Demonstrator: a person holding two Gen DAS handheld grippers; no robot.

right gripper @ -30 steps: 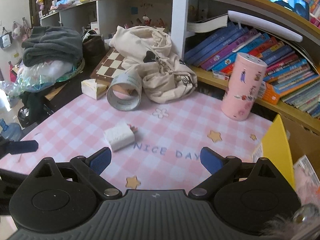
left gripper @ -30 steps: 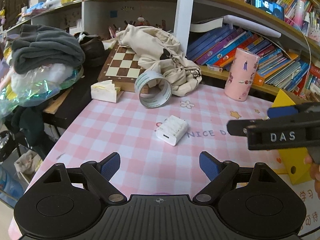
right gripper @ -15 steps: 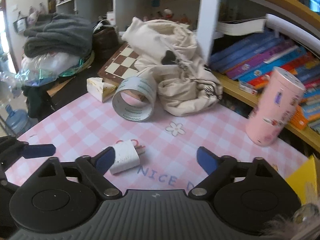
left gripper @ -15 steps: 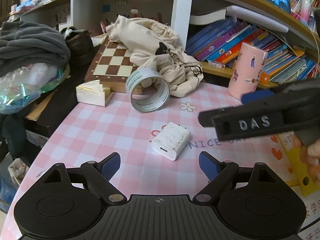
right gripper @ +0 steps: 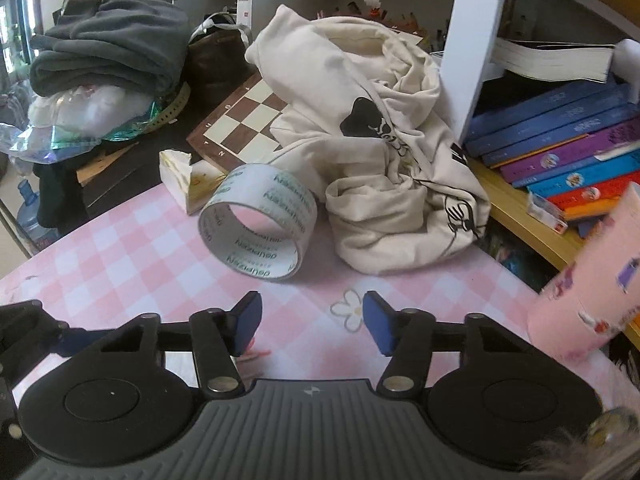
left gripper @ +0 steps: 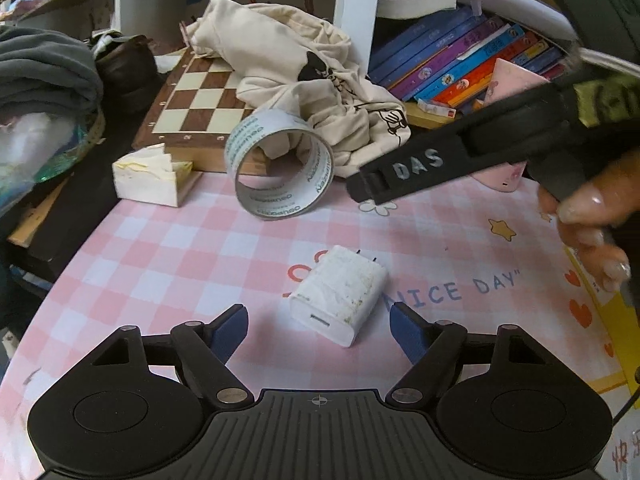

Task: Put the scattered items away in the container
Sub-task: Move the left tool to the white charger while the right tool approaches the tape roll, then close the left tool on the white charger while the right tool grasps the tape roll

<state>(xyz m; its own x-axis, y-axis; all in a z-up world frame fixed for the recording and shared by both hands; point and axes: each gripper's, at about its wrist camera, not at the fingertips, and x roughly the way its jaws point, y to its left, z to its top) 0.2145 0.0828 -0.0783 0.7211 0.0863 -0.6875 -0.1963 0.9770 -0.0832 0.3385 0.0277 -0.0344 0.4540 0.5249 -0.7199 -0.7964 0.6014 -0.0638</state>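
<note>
A white charger (left gripper: 338, 294) lies on the pink checked mat (left gripper: 160, 264), between the blue fingertips of my left gripper (left gripper: 319, 330), which is open and not touching it. Behind it a roll of clear tape (left gripper: 278, 205) stands on its edge. In the right wrist view the tape roll (right gripper: 276, 200) is just ahead and left of my right gripper (right gripper: 313, 322), which is open and holds nothing. A black finger of the right gripper (left gripper: 412, 168), held by a hand (left gripper: 592, 232), crosses the left wrist view. A yellow container's edge (left gripper: 610, 322) shows at far right.
A cream cloth bag (right gripper: 384, 152) and a chessboard (right gripper: 248, 120) lie behind the tape, with a torn white box (left gripper: 148, 176) to the left. A pink cup (right gripper: 592, 304) stands at right below shelves of books (right gripper: 560, 148). Grey clothes (right gripper: 112, 52) are piled at left.
Both grippers moved forward and down. The charger now sits between my left fingers. My right gripper came closer to the tape roll, and its fingers narrowed somewhat.
</note>
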